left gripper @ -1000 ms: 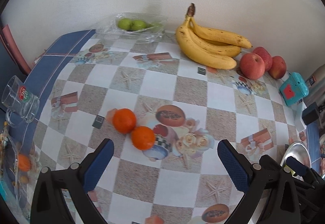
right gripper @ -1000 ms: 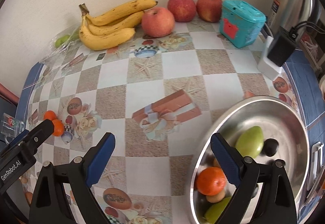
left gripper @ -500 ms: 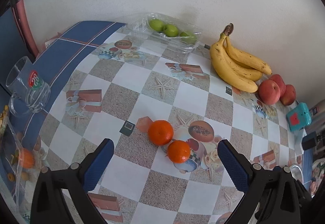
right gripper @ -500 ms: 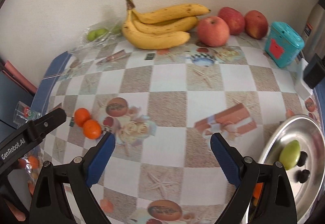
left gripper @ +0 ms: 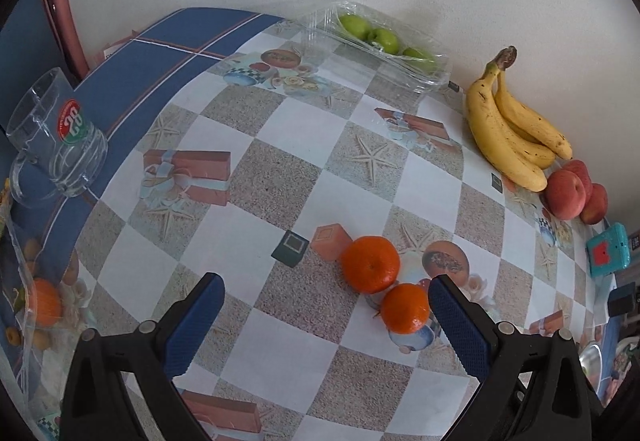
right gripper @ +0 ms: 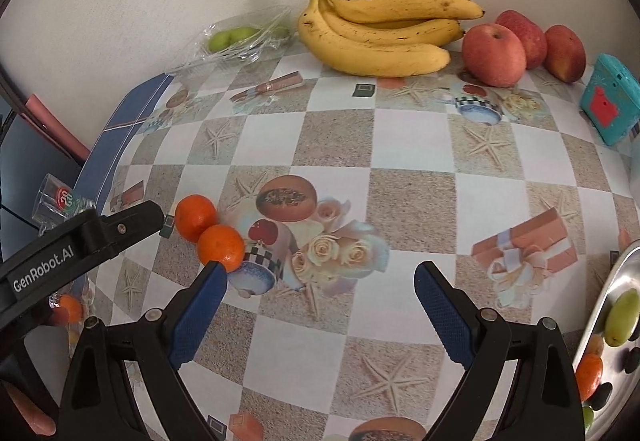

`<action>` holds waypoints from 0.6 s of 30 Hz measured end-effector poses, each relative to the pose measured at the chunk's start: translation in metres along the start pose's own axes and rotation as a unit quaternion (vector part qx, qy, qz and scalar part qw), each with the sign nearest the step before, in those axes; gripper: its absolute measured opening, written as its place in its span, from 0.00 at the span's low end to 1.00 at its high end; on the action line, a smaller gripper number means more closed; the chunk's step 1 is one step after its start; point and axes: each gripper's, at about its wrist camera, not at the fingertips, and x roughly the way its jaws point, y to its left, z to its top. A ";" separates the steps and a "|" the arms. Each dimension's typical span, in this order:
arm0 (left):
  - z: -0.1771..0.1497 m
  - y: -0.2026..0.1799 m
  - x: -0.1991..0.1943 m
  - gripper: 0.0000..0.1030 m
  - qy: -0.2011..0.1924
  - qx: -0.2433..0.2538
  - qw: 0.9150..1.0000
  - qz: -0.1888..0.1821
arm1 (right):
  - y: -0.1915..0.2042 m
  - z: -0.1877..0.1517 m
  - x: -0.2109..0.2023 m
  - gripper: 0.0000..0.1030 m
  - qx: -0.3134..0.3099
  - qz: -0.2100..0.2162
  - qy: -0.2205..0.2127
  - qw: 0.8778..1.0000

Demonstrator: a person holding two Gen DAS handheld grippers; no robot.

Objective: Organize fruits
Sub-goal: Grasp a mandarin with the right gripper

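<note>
Two tangerines lie touching on the patterned tablecloth: the far one (left gripper: pixel 371 263) (right gripper: pixel 195 217) and the near one (left gripper: pixel 405 307) (right gripper: pixel 221 247). My left gripper (left gripper: pixel 326 305) is open and empty, just in front of them, with the near tangerine beside its right finger. My right gripper (right gripper: pixel 320 295) is open and empty over the table's middle. A banana bunch (right gripper: pixel 380 29) and three red apples (right gripper: pixel 494 55) lie by the wall. A metal bowl (right gripper: pixel 608 321) with fruit sits at the right edge.
A clear plastic tray with green fruit (left gripper: pixel 380 41) stands at the back by the wall. A glass mug (left gripper: pixel 56 145) is at the left edge. A teal box (right gripper: pixel 610 101) sits at the right. A plastic bag with fruit (left gripper: pixel 36 305) lies at far left.
Both grippers have swung left and moved toward the tangerines. The left gripper is now closer to them. The metal bowl has slid nearly out of the right wrist view.
</note>
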 end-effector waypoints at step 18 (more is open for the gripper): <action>0.008 0.022 0.017 1.00 0.011 -0.003 1.000 0.005 | 0.040 0.002 0.034 0.92 -0.054 0.009 0.009 0.998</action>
